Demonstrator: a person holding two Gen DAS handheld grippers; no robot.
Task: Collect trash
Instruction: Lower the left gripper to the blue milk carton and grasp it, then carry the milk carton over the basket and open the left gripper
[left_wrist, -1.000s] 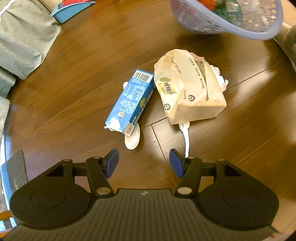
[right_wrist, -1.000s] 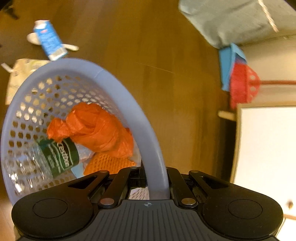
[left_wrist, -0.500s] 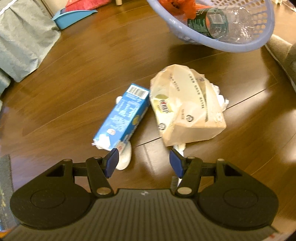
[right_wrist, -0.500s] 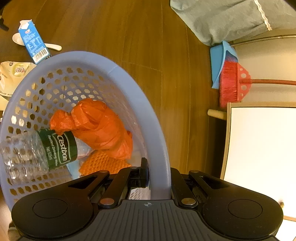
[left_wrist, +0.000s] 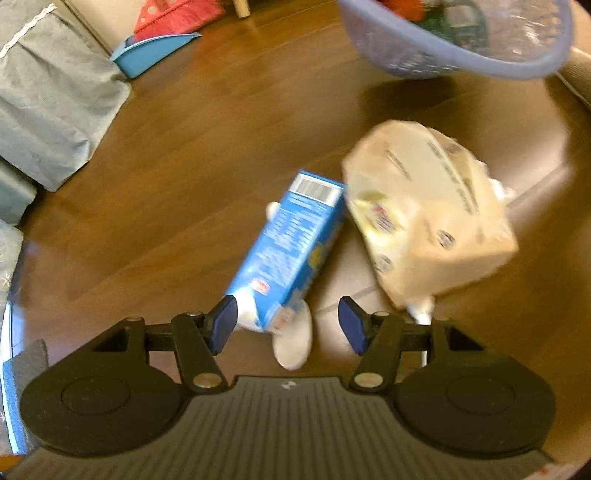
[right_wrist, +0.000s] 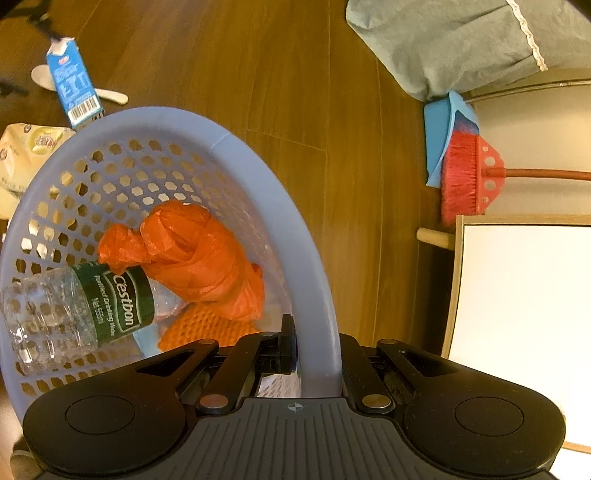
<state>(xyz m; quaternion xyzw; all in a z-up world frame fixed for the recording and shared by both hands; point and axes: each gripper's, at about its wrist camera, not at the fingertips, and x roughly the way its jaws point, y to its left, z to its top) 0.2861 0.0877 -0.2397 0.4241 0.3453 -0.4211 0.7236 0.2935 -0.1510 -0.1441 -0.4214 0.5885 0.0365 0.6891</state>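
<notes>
white spoon under blue carton (blurred), basket cropped

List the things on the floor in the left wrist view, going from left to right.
Grey cloth → blue dustpan → blue carton → beige bag.

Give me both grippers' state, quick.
Left gripper: open, jaws either side of the blue carton's near end, not gripping.
Right gripper: shut on the basket rim.
</notes>
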